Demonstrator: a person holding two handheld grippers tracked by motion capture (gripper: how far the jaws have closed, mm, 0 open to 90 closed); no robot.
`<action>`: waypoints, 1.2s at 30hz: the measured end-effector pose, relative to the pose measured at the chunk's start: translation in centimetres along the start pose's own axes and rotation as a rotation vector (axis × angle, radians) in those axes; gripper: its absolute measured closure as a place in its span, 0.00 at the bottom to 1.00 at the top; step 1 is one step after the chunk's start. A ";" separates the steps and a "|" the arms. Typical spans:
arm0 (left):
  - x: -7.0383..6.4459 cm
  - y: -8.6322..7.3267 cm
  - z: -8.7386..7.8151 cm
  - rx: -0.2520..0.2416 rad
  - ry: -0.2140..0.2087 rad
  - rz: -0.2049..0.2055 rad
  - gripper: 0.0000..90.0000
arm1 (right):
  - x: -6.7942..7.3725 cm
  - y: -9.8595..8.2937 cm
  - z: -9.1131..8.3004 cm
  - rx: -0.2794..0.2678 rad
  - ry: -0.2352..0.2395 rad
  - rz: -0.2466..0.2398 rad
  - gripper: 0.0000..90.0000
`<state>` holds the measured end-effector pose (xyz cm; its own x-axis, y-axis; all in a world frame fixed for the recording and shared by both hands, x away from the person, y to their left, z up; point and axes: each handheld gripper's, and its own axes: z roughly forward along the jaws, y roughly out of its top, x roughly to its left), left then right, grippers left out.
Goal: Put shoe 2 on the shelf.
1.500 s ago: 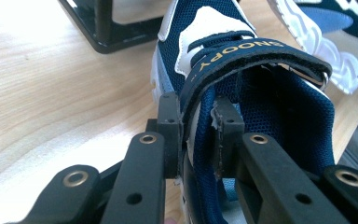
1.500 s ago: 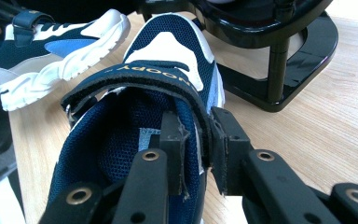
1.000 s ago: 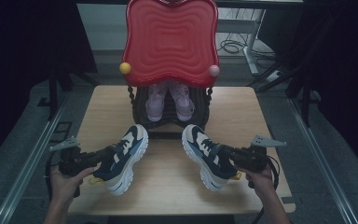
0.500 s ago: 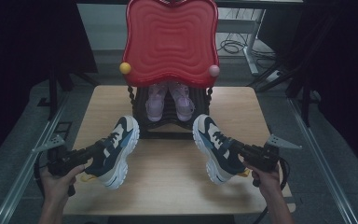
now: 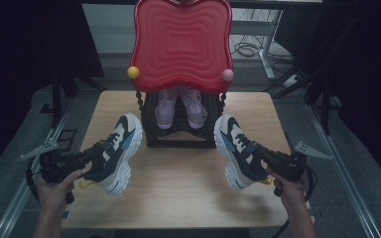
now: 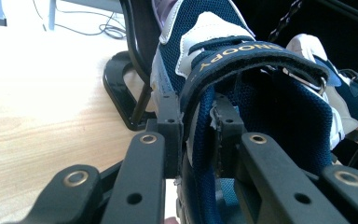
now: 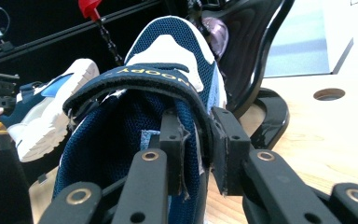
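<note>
Each tongs gripped a navy mesh sneaker's padded collar, left tongs holding the left sneaker, right tongs the right sneaker, above the wooden surface.

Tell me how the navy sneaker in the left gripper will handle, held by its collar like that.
Likely light. The navy sneaker hangs from the left gripper, jaws pinching its soft mesh collar, so it may sag or swing. The chunky sole looks stiff.
</note>
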<state>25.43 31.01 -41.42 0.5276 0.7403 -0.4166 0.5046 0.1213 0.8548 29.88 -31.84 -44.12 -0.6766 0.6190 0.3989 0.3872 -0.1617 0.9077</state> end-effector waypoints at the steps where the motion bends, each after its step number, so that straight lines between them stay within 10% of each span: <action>1: 0.0 0.1 0.0 -0.003 0.002 0.001 0.86 | -0.1 0.0 -0.1 -0.009 -0.004 -0.011 0.84; 36: 0.8 4.6 -0.1 -0.111 -0.009 0.001 0.86 | -0.3 5.9 -0.9 -0.193 -0.063 0.001 0.84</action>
<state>28.07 32.18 -37.82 0.5340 0.7347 -0.4184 0.4256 0.1940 0.8839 31.81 -33.70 -38.82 -0.6329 0.6649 0.3967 0.2567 -0.3031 0.9177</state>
